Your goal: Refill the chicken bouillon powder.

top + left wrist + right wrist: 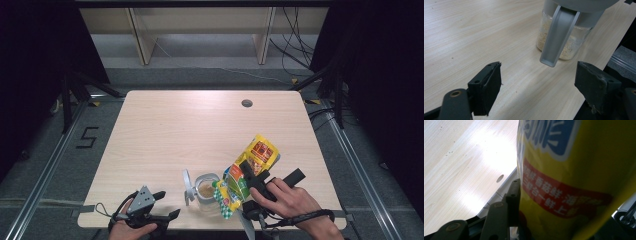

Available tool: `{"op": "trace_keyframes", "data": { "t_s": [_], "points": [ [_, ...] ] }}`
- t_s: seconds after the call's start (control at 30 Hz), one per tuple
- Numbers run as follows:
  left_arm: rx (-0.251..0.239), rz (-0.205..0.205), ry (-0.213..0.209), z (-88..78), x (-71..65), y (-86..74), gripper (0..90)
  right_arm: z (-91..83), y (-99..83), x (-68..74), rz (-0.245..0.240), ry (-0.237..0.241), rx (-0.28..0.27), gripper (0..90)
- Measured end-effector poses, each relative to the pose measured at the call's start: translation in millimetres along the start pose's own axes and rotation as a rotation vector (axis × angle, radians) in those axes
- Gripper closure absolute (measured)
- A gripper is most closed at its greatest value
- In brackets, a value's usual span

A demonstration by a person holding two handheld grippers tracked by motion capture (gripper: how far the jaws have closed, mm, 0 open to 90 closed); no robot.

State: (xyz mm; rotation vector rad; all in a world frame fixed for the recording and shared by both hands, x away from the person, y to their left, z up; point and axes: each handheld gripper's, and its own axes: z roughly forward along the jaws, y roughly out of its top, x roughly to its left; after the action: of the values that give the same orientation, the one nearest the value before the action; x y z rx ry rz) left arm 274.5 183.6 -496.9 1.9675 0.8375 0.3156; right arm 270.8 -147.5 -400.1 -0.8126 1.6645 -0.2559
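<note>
right hand-held gripper [248, 172]: we've got it clamped on the yellow seasoning pouch [256, 159], tipped over the jar [206, 192]
left hand-held gripper [537, 85]: ours sits wide open, nothing in it

Pouch [250, 172] right of jar [206, 192] (touching).

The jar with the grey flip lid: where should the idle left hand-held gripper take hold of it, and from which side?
Probably the clear glass body of the jar, below the grey rim, coming level from the left hand-held gripper side. Its jaws stand open and already face the jar. The hanging lid flap covers that face, so offset slightly to straddle the round wall beside it.
</note>
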Motion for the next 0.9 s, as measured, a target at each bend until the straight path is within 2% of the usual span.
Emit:
{"op": "trace_keyframes", "data": {
  "t_s": [0.1,0.13,0.17,0.4,0.67,0.73,0.87,0.9],
  "points": [
    [0.000,-0.002,-0.002,0.2,-0.3,-0.1,20.7,-0.3,-0.1,-0.1,0.001,-0.002,0.000,57.8],
    [-0.001,-0.002,-0.002,0.2,-0.3,-0.1,20.7,-0.3,-0.4,-0.5,0.003,0.011,-0.003,57.8],
    [-0.011,-0.013,-0.003,1.0,-1.2,-0.2,20.7,-0.3,-0.5,-0.6,0.003,0.011,-0.002,57.8],
    [-0.010,-0.015,-0.005,1.3,-1.3,-0.3,20.7,-0.9,-1.8,-0.9,-0.003,0.000,0.003,57.9],
    [-0.010,-0.014,-0.004,1.2,-1.1,-0.4,20.7,-1.0,-1.9,-0.6,-0.002,0.014,0.001,57.9],
    [0.005,0.003,-0.003,0.1,0.1,-0.2,20.7,-1.2,-2.2,-0.4,-0.001,0.002,0.001,57.9],
    [-0.009,-0.015,-0.004,1.1,-1.0,-0.3,20.7,-1.0,-2.8,-0.5,0.004,0.016,0.000,57.9],
    [-0.009,-0.015,-0.004,1.0,-0.9,-0.3,20.7,-1.2,-2.7,0.1,0.003,0.004,0.004,57.9]
  ]
}}
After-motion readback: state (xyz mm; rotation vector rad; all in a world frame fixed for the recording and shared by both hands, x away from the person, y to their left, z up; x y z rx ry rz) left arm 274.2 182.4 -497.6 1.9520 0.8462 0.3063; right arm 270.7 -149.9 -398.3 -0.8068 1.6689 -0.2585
